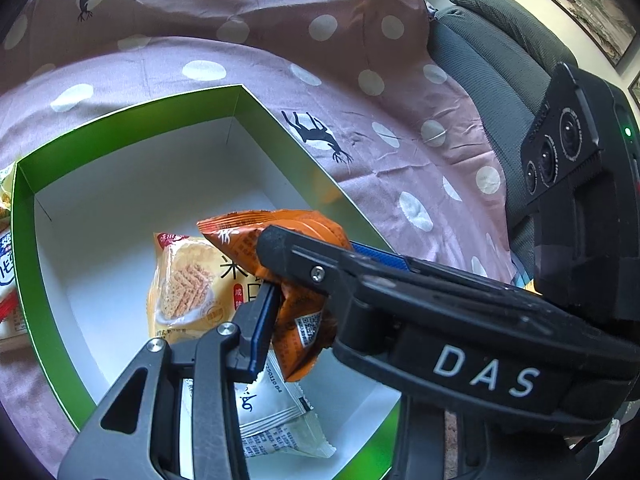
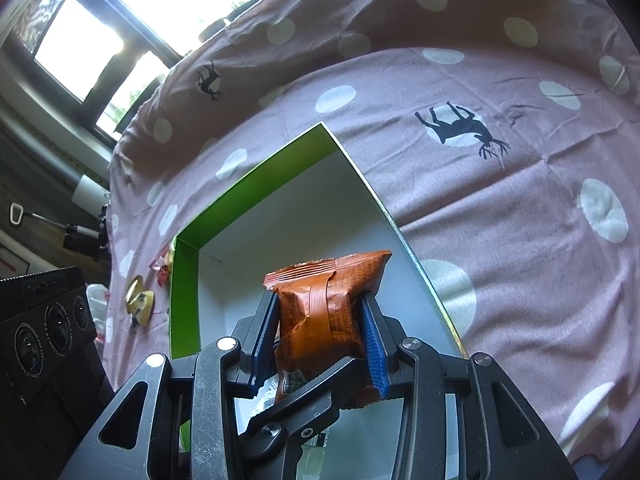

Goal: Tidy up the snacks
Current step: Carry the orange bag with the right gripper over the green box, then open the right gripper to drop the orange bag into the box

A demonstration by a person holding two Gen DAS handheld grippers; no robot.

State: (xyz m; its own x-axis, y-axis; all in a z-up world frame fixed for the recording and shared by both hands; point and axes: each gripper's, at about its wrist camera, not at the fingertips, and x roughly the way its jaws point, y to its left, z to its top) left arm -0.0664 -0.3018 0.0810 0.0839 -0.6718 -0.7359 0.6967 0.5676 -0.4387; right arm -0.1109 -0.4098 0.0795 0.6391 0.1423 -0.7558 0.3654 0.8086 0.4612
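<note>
An orange snack packet [image 2: 328,312] hangs over the open green box [image 2: 184,300], whose floor is white. My right gripper [image 2: 320,312] is shut on it, a blue pad pressed into each side. My left gripper [image 1: 296,320] grips the same packet [image 1: 304,328] lower down: its near blue pad [image 1: 260,328] lies against the packet, and its other finger is hidden under the right gripper [image 1: 304,256], which crosses from the right. In the box [image 1: 132,132] lie a beige cracker packet [image 1: 188,280] and a white packet [image 1: 276,420].
The box sits on a pink cover [image 2: 500,220] with white dots and deer. More snack packets lie outside the box's left wall [image 2: 140,300], [image 1: 6,280]. A grey chair [image 1: 480,60] stands to the right, and a window [image 2: 120,20] is at the far left.
</note>
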